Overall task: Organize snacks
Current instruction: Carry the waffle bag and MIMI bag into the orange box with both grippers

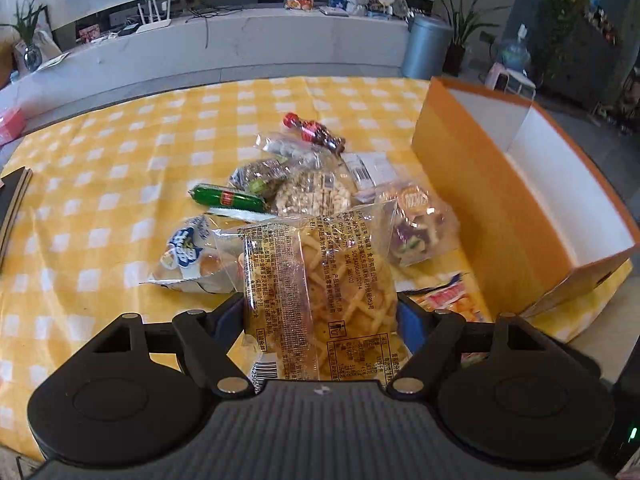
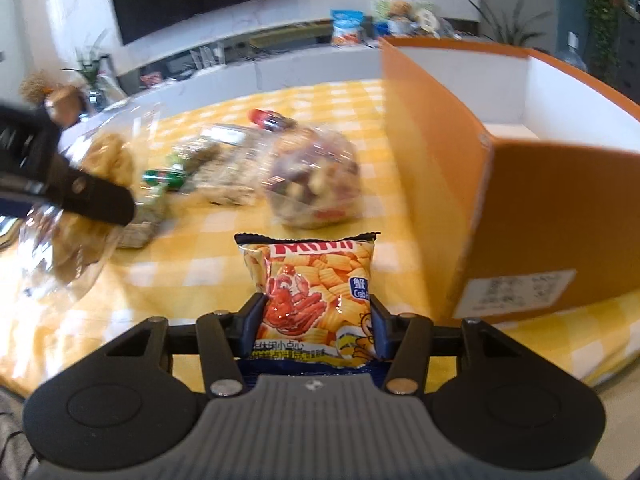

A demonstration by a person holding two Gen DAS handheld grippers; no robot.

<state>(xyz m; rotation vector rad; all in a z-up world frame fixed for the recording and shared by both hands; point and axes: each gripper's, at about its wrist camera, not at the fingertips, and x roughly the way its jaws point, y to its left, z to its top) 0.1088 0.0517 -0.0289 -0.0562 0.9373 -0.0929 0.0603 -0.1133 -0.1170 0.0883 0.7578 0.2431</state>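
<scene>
My left gripper (image 1: pixel 320 312) is shut on a clear bag of lattice fries (image 1: pixel 320 280) and holds it upright above the yellow checked tablecloth (image 1: pixel 100 168). My right gripper (image 2: pixel 318 320) is shut on an orange crab-snack packet (image 2: pixel 312 288), held just left of the orange box (image 2: pixel 520 208). The box also shows in the left wrist view (image 1: pixel 460 168), open at the top, white inside. The left gripper with its clear bag (image 2: pixel 72 216) appears at the left of the right wrist view. A pile of snacks (image 1: pixel 304 184) lies mid-table.
The pile holds a green sausage (image 1: pixel 228 198), a bread bag (image 1: pixel 192 256), a nut bag (image 1: pixel 420 228) and a red-capped bottle (image 1: pixel 312 130). A dark board (image 1: pixel 12 204) lies at the left edge. A TV bench (image 1: pixel 200 44) and a grey bin (image 1: pixel 426 46) stand beyond the table.
</scene>
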